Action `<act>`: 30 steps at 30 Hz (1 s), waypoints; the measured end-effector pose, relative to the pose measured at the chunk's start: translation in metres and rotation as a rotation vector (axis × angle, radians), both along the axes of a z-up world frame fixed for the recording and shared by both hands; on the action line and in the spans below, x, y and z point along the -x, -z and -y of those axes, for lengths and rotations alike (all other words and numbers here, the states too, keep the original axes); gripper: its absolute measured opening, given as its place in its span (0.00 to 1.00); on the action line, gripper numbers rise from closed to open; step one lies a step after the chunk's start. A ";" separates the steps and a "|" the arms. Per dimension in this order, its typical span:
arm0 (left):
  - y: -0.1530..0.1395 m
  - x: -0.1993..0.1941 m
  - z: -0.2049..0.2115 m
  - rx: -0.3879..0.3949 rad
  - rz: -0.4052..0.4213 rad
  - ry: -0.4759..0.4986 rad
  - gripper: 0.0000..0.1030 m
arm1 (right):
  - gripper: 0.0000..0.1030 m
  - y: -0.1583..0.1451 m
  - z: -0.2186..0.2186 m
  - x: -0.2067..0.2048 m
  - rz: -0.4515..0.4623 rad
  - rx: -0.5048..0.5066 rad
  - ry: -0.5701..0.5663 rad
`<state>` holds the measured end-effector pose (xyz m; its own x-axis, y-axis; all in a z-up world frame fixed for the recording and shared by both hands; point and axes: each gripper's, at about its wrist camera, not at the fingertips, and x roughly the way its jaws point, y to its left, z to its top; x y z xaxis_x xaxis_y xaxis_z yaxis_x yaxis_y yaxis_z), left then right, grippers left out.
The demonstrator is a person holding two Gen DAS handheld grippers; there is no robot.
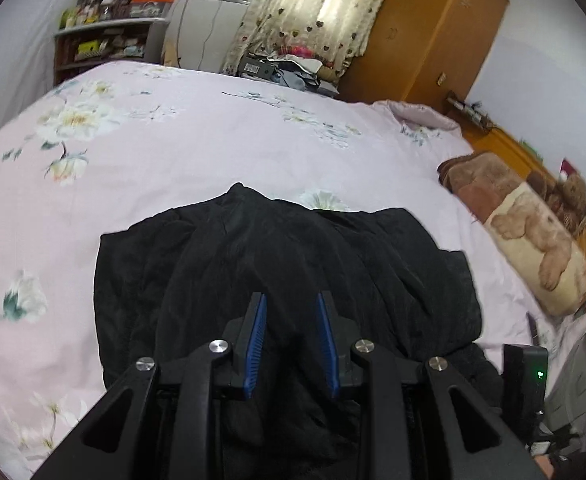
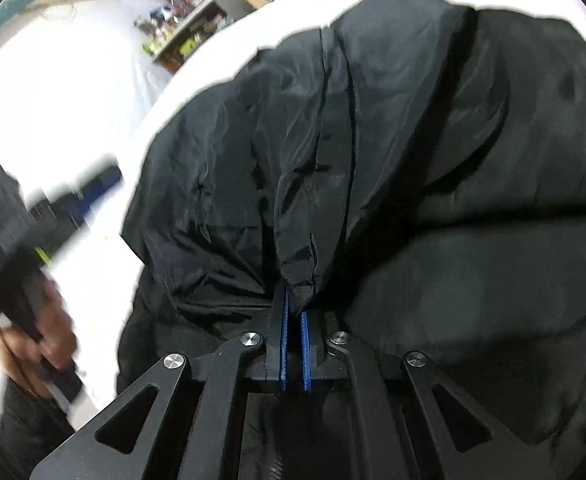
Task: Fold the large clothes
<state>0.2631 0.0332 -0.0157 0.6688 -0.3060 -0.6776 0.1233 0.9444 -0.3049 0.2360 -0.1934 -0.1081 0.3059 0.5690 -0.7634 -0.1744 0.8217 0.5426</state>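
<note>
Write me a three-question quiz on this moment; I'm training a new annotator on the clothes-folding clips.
1. True or false: the black jacket lies on a bare wooden floor.
2. What is the right gripper closed on? A) a pillow B) a fold of the jacket C) nothing
3. What pattern does the pink bedsheet carry?

Key
1. False; it lies on the bedsheet.
2. B; black fabric is pinched between its blue pads.
3. White flowers.

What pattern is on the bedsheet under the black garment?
The bedsheet is pale pink with white flowers and teal leaves; it shows best in the left wrist view.
</note>
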 end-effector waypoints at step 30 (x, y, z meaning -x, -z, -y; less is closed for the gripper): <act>0.080 -0.031 -0.021 -0.080 -0.080 -0.094 0.20 | 0.18 -0.012 0.054 -0.098 0.276 0.347 0.141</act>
